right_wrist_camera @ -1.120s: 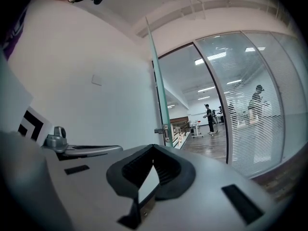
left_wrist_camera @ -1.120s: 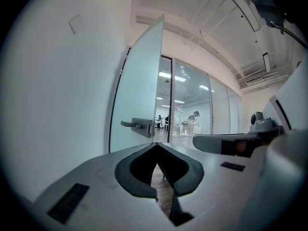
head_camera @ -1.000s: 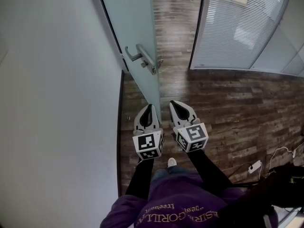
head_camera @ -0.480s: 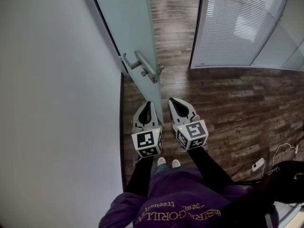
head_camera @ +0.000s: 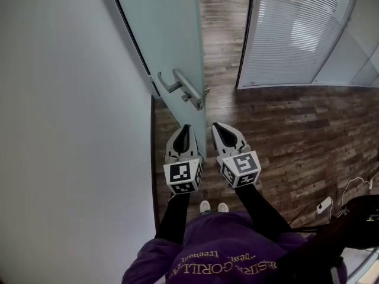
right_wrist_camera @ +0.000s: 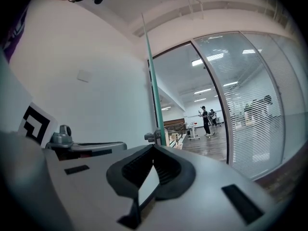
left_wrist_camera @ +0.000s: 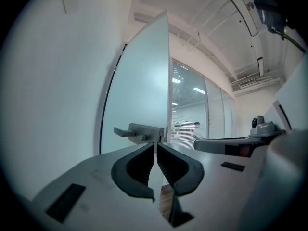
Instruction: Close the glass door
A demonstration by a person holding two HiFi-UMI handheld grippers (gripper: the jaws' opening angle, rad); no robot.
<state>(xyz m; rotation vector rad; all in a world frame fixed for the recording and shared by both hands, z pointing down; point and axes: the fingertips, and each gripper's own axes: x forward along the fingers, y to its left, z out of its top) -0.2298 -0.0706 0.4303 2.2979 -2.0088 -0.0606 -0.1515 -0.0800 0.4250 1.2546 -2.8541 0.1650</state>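
Observation:
The frosted glass door [head_camera: 166, 34] stands open, its free edge toward me, with a grey lever handle [head_camera: 180, 86] near that edge. My left gripper [head_camera: 185, 127] is shut and empty, just short of the handle on the door's handle side. My right gripper [head_camera: 217, 126] is also shut and empty, beside it on the other side of the door edge. In the left gripper view the handle [left_wrist_camera: 137, 131] sits just above the closed left gripper [left_wrist_camera: 155, 146]. In the right gripper view the door edge [right_wrist_camera: 156, 100] rises straight ahead of the closed right gripper [right_wrist_camera: 154, 148].
A white wall [head_camera: 71, 129] runs close along the left. A glass partition with blinds [head_camera: 296, 34] stands at the right of the doorway. Dark wooden floor [head_camera: 284, 135] lies beyond; cables and a white adapter [head_camera: 323, 206] lie at lower right. People [right_wrist_camera: 206, 119] stand far down the corridor.
Both grippers have moved forward together toward the door edge as the person stepped up. The handle now sits closer to the left gripper's tip. Both stay shut.

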